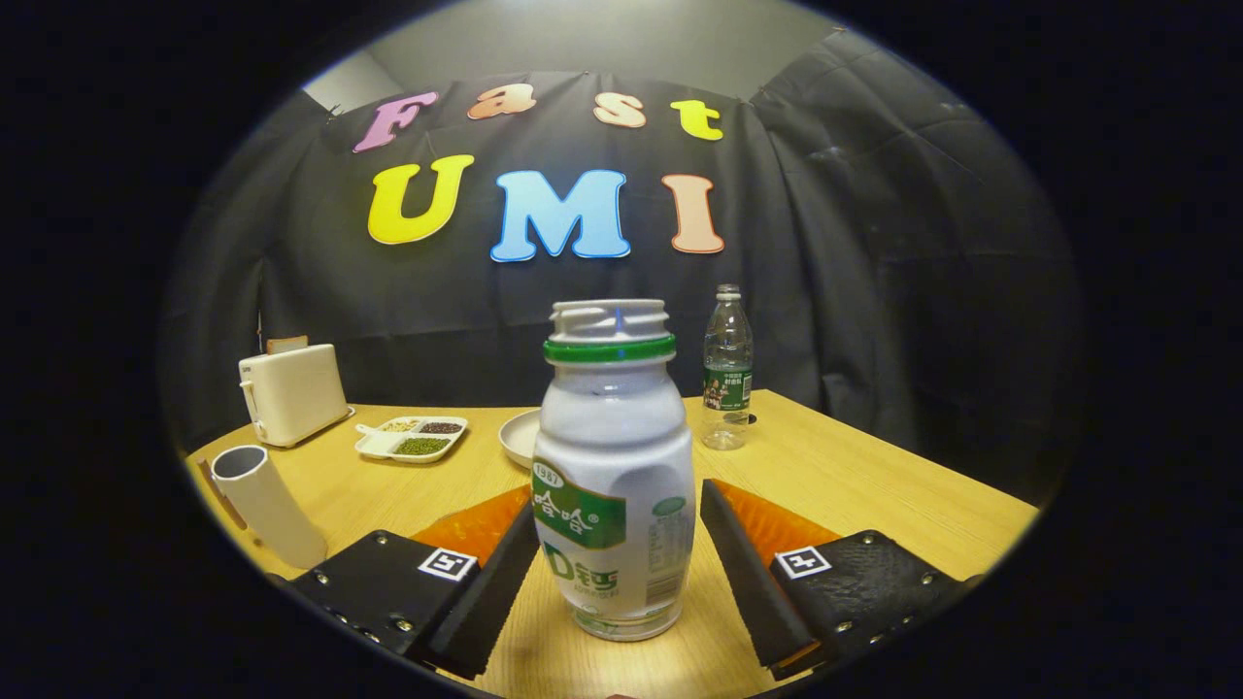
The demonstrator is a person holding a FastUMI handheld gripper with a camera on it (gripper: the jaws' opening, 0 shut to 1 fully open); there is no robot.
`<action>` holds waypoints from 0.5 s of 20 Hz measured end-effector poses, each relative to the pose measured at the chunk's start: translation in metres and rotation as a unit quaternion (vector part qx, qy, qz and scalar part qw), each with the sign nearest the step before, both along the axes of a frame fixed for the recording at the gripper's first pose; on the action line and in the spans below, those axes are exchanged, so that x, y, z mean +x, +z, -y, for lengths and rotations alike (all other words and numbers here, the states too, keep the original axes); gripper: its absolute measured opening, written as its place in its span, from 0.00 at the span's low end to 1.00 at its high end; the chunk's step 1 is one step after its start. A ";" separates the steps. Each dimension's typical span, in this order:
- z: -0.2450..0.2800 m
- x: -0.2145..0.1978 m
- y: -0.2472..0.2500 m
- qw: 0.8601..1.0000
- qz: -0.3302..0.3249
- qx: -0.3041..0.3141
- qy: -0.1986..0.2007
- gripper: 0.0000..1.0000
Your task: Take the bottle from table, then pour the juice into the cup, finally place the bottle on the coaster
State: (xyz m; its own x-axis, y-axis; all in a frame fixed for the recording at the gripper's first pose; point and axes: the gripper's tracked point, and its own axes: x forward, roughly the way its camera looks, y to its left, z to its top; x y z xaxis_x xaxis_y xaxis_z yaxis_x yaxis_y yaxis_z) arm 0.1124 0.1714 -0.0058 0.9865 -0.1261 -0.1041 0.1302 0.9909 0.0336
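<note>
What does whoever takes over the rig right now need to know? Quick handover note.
Gripper: open, fingers on either side of the white bottle, gaps on both sides, not gripping.
Bottle: upright on the wooden table, cap off, between the fingers.
Cup: white, to the left beside the left finger, looks tilted.
Coaster: can't pick it out.
Done: approach to the bottle.
Left: close on the bottle, lift, pour into the cup, set it on the coaster.

Black cloth wall (pixel 874 291) hangs behind a light wooden table (pixel 855 476), grey wall (pixel 602 39) above.
</note>
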 end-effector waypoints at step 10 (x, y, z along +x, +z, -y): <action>-0.018 -0.004 0.017 0.998 -0.007 -0.048 0.040 0.73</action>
State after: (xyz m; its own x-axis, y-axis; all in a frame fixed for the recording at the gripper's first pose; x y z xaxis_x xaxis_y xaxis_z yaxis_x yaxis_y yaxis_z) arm 0.1088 0.1892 0.0109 0.9923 -0.0570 -0.1100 0.0502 0.9967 -0.0630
